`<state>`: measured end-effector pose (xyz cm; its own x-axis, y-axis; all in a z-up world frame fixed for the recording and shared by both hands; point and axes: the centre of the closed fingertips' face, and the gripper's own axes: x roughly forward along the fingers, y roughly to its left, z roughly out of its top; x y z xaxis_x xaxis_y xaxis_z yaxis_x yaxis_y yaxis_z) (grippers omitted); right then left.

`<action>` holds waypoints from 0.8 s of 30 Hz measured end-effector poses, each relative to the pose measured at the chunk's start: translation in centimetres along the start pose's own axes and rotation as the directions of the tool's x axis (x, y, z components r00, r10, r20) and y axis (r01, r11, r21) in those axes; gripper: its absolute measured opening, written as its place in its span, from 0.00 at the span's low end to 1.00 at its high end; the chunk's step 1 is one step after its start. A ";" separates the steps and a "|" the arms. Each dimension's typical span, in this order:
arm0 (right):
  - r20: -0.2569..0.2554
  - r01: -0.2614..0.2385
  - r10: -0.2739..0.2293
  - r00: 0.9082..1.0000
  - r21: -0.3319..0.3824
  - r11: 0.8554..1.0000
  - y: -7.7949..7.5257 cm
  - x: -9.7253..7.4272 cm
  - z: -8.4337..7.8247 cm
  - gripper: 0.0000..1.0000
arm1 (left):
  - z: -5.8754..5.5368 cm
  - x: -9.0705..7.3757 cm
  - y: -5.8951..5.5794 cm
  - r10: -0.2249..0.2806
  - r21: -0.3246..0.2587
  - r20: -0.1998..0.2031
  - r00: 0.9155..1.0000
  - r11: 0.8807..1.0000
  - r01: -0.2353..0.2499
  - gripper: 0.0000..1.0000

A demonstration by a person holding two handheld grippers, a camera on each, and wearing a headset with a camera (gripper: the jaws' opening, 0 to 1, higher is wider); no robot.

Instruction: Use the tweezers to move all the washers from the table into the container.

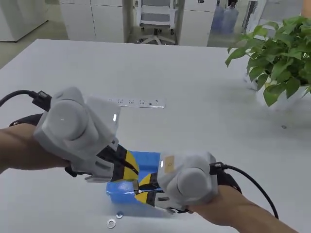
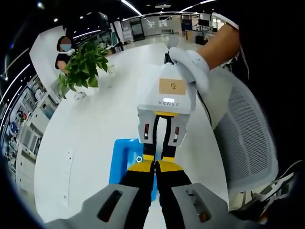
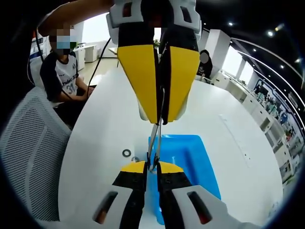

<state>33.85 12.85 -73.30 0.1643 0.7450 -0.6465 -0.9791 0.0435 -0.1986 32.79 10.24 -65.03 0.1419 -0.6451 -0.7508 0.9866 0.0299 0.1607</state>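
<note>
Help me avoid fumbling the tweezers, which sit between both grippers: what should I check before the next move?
1. Left gripper shut on the tweezers: ok.
2. Right gripper holding the tweezers: cannot tell; their end lies between its jaws.
3. Table cleared of washers: not ok; two lie beside the container.
4. Container open and close by: ok, it sits just below both grippers.
5. Power strip and plant out of the way: ok, both are well off.
</note>
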 end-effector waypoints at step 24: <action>-0.014 0.001 0.000 1.000 0.062 0.998 -2.8 1.7 -2.4 0.09 | -1.7 2.4 3.2 -0.018 -0.023 -0.002 1.000 1.000 0.018 0.06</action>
<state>37.19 12.41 -75.60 0.1661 0.7359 -0.6564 -0.9845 0.0853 -0.1534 36.42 10.08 -67.36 0.1241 -0.6438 -0.7551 0.9905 0.0355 0.1326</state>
